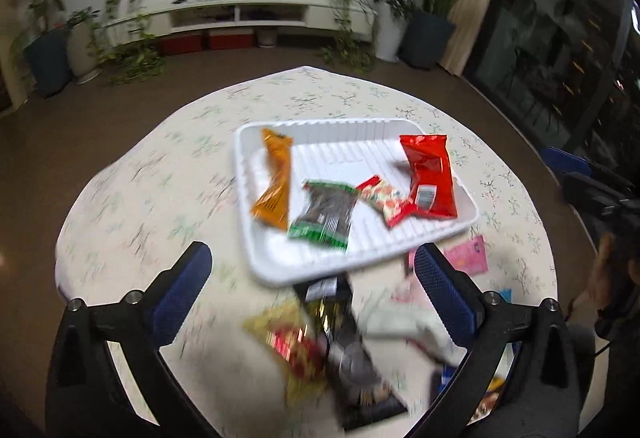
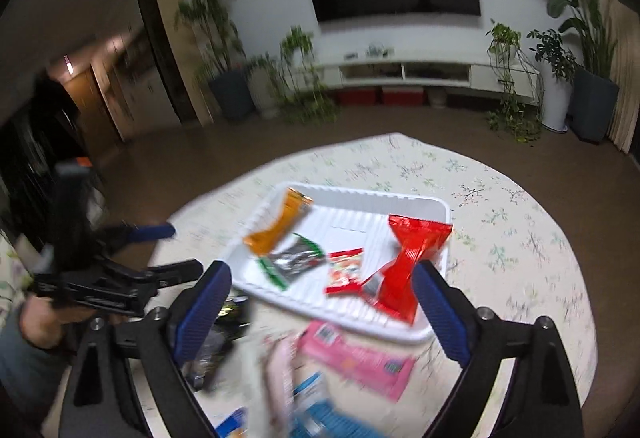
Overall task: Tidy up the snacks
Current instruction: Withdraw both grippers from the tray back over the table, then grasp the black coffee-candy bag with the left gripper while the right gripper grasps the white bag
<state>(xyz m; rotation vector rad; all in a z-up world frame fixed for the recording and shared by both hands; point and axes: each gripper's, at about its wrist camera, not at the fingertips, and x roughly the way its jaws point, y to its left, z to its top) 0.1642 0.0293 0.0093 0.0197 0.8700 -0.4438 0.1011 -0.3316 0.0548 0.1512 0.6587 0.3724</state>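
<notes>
Loose snack packets (image 1: pixel 340 350) lie heaped at the table's near edge, blurred, waiting to be sorted. Both tools hang above them: the left gripper (image 1: pixel 312 270) and right gripper (image 2: pixel 322 302) each stand spread wide with nothing between the jaws, seemingly free to pick next. Beyond, the white tray (image 1: pixel 320 130) sits mid-table as the collecting place. Inside it, the orange packet (image 1: pixel 275 182) runs lengthwise along the left rim, the green packet (image 1: pixel 326 214) and small red-and-white packet (image 1: pixel 384 200) lie near the front rim, and the red packet (image 1: pixel 430 174) points from front rim toward the back right corner.
</notes>
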